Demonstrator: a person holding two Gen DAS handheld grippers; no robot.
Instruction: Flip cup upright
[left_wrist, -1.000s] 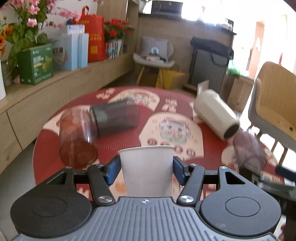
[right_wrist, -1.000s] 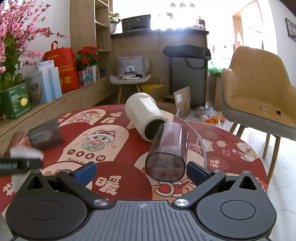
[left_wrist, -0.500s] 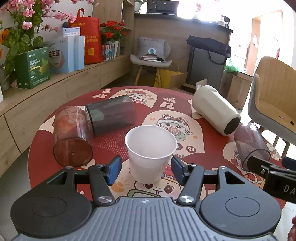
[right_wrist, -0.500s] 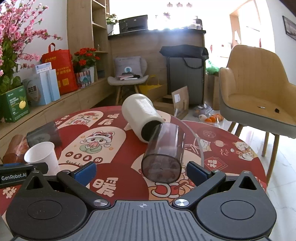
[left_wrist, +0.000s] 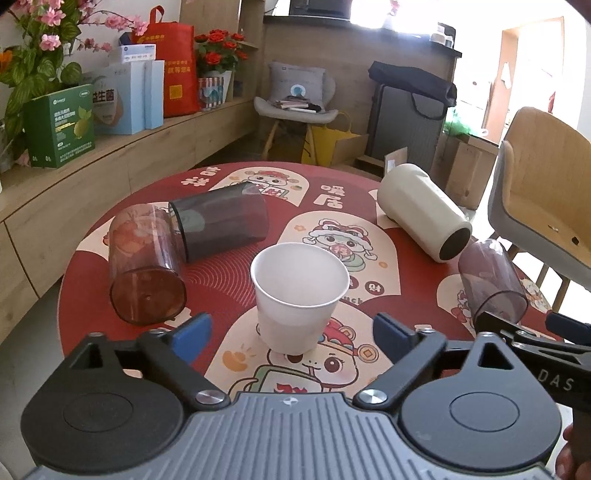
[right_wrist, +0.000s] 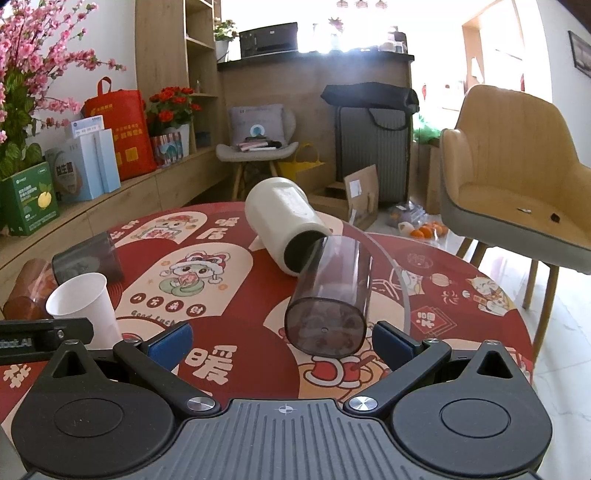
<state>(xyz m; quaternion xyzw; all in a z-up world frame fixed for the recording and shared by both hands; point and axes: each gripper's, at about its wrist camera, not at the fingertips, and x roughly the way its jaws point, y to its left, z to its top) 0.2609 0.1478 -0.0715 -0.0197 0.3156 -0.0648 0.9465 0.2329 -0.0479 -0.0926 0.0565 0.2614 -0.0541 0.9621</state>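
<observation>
A white paper cup (left_wrist: 299, 295) stands upright on the red round table (left_wrist: 229, 258), mouth up. It also shows in the right wrist view (right_wrist: 86, 308). My left gripper (left_wrist: 291, 334) is open, its blue pads wide apart on either side of the cup and not touching it. My right gripper (right_wrist: 280, 341) is open and empty. A smoky purple tumbler (right_wrist: 330, 299) lies on its side just ahead of it, base toward me. A cream cup (right_wrist: 286, 225) lies on its side behind it.
A dark grey tumbler (left_wrist: 221, 221) and a brown tumbler (left_wrist: 146, 266) lie on their sides at the table's left. A tan chair (right_wrist: 517, 177) stands to the right. A wooden shelf with boxes and flowers (left_wrist: 74, 122) runs along the left.
My left gripper was shut on the white cup, then opened and drew back. The cup now stands free on the table. My right gripper stayed open near the purple tumbler.
</observation>
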